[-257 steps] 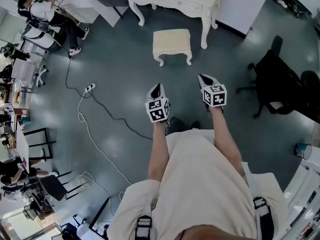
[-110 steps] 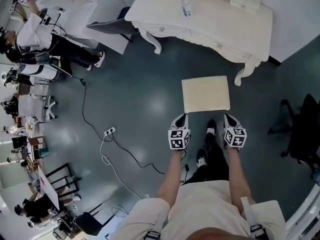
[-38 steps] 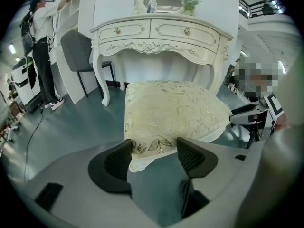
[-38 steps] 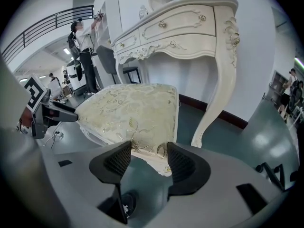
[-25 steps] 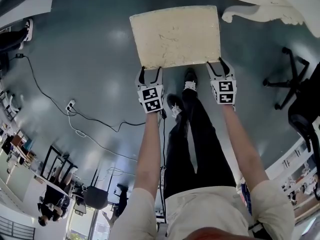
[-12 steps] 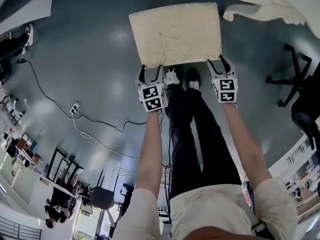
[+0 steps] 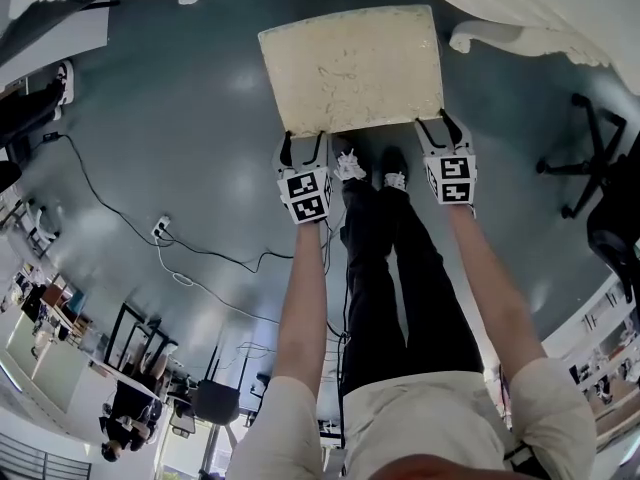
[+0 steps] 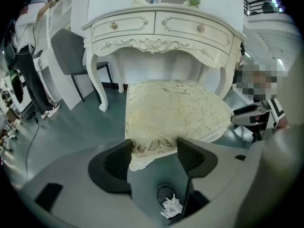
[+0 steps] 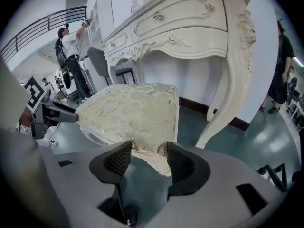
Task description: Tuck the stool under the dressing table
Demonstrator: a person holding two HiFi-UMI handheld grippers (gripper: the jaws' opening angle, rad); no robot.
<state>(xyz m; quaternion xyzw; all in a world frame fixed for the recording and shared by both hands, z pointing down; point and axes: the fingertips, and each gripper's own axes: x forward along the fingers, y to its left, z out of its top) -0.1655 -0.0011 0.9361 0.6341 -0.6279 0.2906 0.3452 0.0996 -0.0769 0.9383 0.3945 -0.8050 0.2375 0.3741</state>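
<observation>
The cream cushioned stool [image 7: 350, 68] stands on the grey floor just in front of the white dressing table [image 7: 520, 36]. My left gripper [image 7: 303, 138] is at the stool's near left corner and my right gripper [image 7: 441, 123] at its near right corner. In the left gripper view the cushion's patterned edge [image 8: 156, 144] fills the gap of the left gripper [image 8: 153, 153], touching both pads. In the right gripper view the stool [image 9: 133, 110] sits the same way in the right gripper [image 9: 148, 158]. The table [image 8: 166, 30] rises right behind the stool, its curved leg [image 9: 228, 80] to the right.
A black office chair [image 7: 600, 188] stands at the right. A cable with a power strip [image 7: 160, 230] trails over the floor on the left. My shoes [image 7: 348, 165] are just behind the stool. A grey chair [image 8: 71, 46] stands left of the table.
I walked up to the stool, bent down and brought both grippers onto its near edge. Over the last second the stool and grippers have edged slightly toward the table.
</observation>
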